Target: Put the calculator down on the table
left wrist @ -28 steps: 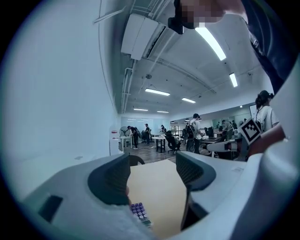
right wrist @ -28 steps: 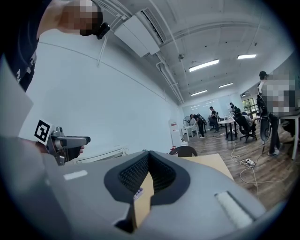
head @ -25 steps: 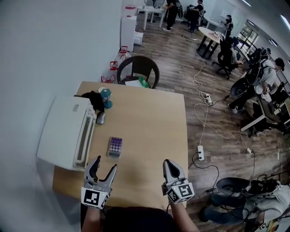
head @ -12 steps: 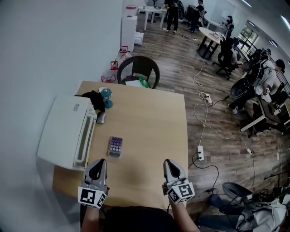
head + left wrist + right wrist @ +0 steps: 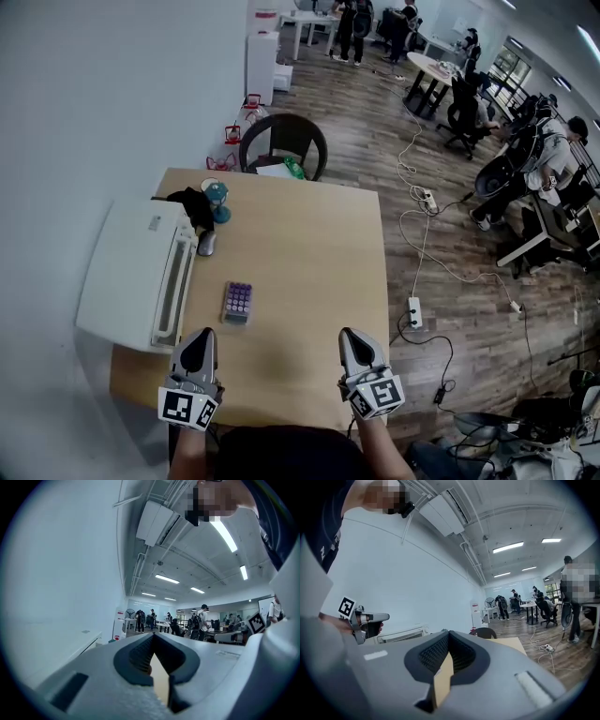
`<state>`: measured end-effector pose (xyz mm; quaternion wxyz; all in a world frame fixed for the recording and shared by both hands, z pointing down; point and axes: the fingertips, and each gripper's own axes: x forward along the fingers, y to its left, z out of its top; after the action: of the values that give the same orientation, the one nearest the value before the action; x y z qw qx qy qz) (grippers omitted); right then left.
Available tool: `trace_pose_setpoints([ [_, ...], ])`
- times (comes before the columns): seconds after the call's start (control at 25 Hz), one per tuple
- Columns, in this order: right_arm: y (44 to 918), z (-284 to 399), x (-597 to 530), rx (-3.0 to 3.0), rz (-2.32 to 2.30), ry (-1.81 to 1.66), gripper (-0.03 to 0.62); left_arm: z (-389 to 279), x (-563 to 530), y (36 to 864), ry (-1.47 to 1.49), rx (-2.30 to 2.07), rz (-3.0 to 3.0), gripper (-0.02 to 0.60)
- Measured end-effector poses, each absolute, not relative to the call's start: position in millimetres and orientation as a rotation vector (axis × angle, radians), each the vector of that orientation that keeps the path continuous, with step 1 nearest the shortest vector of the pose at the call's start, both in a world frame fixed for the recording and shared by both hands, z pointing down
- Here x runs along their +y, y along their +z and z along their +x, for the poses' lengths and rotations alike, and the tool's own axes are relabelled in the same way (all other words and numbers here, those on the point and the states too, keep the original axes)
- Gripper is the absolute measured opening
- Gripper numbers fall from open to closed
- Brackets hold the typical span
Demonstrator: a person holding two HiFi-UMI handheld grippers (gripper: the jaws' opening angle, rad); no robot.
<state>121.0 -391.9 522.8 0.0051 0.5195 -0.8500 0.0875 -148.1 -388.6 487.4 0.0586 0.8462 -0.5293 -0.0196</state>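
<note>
Printer [image 5: 131, 272] is seen at the left edge of the table [image 5: 319, 244]. Left gripper [image 5: 199, 337] is held over the near edge w/ jaws pressed together and nothing between them, as is confirmed in the left gripper view. Calculator [image 5: 237, 303] is found flat on the tabletop, apart from both tools. It is placed just ahead of the left gripper, slightly to its right, near the printer. Its long axis is pointed away from the person, approx. parallel to the printer's side. Right gripper [image 5: 351, 337] is likewise clenched and empty, well apart from it. Left gripper is judged the nearer, and the put-down is judged already done.
</note>
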Motion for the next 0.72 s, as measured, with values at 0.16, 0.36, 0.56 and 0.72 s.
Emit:
trace_pose_setpoints([
  [0.16, 522, 121, -391, -2.644, 1.615, 0.227, 0.008, -152, -390, 493, -0.066, -1.609, 2.539, -0.002],
  [0.36, 527, 117, -389, -2.633, 1.588, 0.188, 0.008, -158, -392, 499, -0.068, -1.630, 2.514, -0.002],
  [0.56, 524, 118, -388, -2.640, 1.569, 0.166, 0.008, -158, -391, 498, -0.058, -1.620, 2.520, -0.002],
  [0.72, 527, 116, -388, -2.643, 1.551, 0.158, 0.008, -159, -391, 503, -0.054, -1.617, 2.521, -0.002],
])
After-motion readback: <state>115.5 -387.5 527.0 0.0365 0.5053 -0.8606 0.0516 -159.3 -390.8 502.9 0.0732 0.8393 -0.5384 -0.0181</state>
